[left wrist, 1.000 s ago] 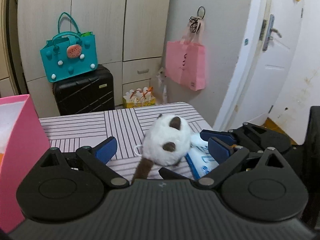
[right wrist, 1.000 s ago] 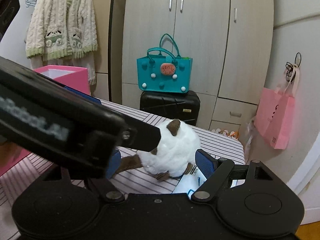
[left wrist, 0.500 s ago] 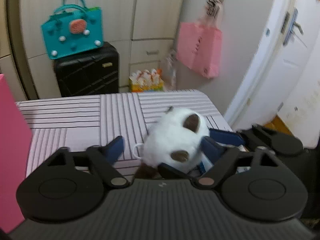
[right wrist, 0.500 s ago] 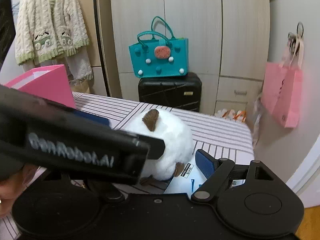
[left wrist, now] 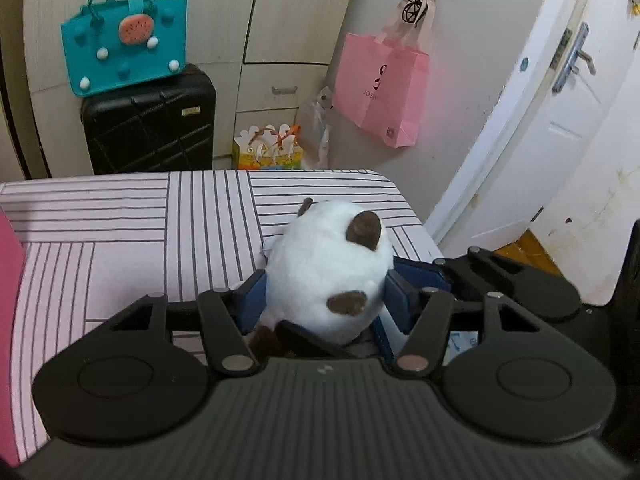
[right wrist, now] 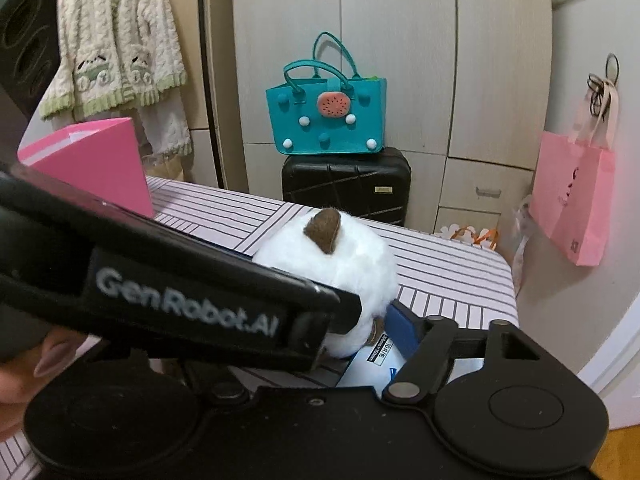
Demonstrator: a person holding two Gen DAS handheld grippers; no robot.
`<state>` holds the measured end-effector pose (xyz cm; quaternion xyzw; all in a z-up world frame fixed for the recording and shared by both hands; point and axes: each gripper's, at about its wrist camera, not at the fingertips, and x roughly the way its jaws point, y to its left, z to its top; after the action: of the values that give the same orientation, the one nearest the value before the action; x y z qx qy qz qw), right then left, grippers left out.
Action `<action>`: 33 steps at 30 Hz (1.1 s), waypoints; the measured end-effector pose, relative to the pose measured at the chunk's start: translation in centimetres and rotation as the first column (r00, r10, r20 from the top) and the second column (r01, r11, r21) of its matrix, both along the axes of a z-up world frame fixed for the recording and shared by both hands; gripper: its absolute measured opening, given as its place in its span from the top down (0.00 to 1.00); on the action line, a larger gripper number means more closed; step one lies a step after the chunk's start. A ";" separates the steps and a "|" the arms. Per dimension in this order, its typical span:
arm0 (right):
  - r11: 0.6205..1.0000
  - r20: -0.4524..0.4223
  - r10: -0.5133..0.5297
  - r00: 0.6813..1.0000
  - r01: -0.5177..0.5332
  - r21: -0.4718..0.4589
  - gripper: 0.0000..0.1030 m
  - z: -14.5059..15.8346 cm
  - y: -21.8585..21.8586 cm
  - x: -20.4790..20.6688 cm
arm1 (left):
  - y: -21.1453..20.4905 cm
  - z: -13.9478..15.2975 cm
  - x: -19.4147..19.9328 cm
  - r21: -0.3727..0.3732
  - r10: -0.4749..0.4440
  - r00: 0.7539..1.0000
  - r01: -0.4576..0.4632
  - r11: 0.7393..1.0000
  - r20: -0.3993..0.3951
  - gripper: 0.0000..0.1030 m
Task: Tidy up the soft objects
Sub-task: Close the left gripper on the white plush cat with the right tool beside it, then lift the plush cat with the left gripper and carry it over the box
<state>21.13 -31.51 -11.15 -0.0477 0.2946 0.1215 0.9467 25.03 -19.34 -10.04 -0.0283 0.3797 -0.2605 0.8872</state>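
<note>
One white plush toy (left wrist: pixel 328 276) sits near the striped table's (left wrist: pixel 120 216) right edge. The left gripper (left wrist: pixel 326 296), jaws just closing, pinches it; the right gripper's (right wrist: pixel 360 320) grip is unclear.

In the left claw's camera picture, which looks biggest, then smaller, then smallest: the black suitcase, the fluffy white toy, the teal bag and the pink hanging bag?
1. Black suitcase and fluffy white toy: about alike; the toy is much nearer the camera, so I won't rank them.
2. Teal bag.
3. Pink hanging bag, only slightly smaller-looking.
</note>
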 end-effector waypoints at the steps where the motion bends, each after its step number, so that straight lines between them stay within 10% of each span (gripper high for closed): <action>1: 1.000 -0.001 -0.007 1.000 0.007 0.010 0.30 0.1 -0.1 -0.1 | -0.1 0.1 -0.2 0.005 -0.003 1.000 0.003 1.000 0.006 0.42; 33: 0.999 -0.026 0.010 1.000 -0.009 0.038 0.31 4.0 4.1 -9.1 | 4.6 3.7 -8.1 -0.025 -0.063 0.996 0.062 0.998 -0.067 0.43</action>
<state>12.04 -27.46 -7.16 -0.0296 0.3045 0.1323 0.9428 16.95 -14.75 -6.31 -0.0353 0.4071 -0.2913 0.8650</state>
